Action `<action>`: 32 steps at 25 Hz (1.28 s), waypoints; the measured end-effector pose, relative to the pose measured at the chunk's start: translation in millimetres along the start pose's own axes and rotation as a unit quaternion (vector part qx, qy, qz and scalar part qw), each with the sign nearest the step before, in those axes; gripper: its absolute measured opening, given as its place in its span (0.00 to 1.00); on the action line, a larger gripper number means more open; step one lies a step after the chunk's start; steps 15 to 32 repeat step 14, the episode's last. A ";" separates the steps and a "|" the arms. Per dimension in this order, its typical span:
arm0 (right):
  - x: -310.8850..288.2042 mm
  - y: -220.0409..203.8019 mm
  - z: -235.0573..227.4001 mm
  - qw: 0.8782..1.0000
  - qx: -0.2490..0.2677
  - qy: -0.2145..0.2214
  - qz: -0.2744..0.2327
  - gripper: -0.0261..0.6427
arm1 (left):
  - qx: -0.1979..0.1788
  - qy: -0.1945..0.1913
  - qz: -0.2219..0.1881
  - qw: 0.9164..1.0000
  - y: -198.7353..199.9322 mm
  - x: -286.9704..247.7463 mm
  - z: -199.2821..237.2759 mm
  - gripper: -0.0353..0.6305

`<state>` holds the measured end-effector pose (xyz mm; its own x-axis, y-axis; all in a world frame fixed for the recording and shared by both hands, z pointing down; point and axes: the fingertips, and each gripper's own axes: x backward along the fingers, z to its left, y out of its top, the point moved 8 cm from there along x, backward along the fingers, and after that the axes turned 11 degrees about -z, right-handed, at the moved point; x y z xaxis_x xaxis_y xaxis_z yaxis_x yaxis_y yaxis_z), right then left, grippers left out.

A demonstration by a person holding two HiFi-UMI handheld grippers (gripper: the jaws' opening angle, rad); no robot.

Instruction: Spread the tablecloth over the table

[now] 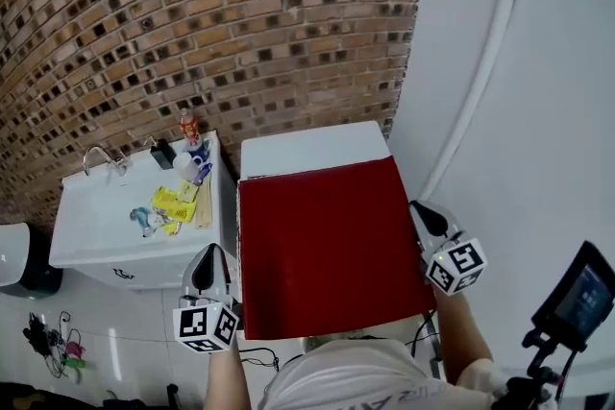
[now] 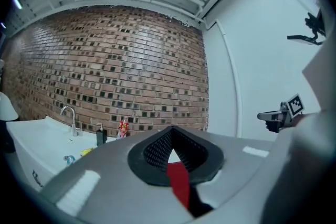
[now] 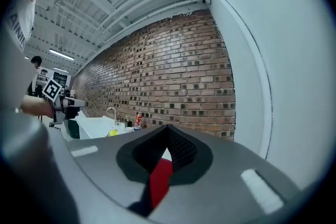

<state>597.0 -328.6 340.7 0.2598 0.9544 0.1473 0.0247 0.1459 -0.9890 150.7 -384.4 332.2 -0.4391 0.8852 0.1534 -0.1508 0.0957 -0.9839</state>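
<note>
Red tablecloth (image 1: 327, 245) stretched flat betw. two hand-held grippers, seen from the head cam. L gripper (image 2: 172, 152) is clenched on the cloth's near-left corner, with a strip of red fabric pinched betw. its closed jaws. R gripper (image 3: 167, 149) is likewise clamped on the near-right corner, red fabric caught in its jaws. Both point level, toward the brick wall (image 1: 192, 14). The cloth spans most of the white table (image 1: 307, 147), w/ only a bare strip of tabletop showing at the far edge, next to the wall. Can't tell whether the cloth touches the top or hangs just above it. L of the table, just beside it, is a white sink unit (image 1: 106, 216) w/ faucet (image 1: 101, 156), a small red bottle (image 1: 189, 127) and yellow packets (image 1: 173, 204). White wall (image 1: 538, 110) runs along the R side.
</note>
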 end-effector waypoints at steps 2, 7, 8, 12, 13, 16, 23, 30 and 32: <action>-3.6 3.6 3.1 1.000 0.003 0.005 0.000 0.05 | -0.008 0.001 -0.001 1.000 2.1 1.4 0.7 0.06; -5.3 13.0 5.7 1.000 0.007 0.006 0.005 0.05 | -0.020 -0.009 0.002 1.000 4.3 -4.1 -3.6 0.06; -7.1 13.9 7.0 1.000 0.008 0.008 0.005 0.05 | -0.020 -0.010 0.002 1.000 4.6 -4.6 -2.7 0.06; -9.9 16.3 6.8 1.000 0.012 0.010 0.005 0.05 | -0.019 -0.012 0.007 1.000 3.2 -8.3 -4.1 0.06; -9.8 16.3 6.5 1.000 0.012 0.010 0.005 0.05 | -0.020 -0.013 0.008 1.000 2.9 -8.8 -4.8 0.06; -9.7 16.2 6.2 1.000 0.012 0.010 0.006 0.05 | -0.020 -0.014 0.010 1.000 2.5 -9.4 -5.3 0.06; -9.7 16.2 6.2 1.000 0.012 0.010 0.006 0.05 | -0.020 -0.014 0.010 1.000 2.5 -9.4 -5.3 0.06; -9.7 16.2 6.2 1.000 0.012 0.010 0.006 0.05 | -0.020 -0.014 0.010 1.000 2.5 -9.4 -5.3 0.06; -9.7 16.2 6.2 1.000 0.012 0.010 0.006 0.05 | -0.020 -0.014 0.010 1.000 2.5 -9.4 -5.3 0.06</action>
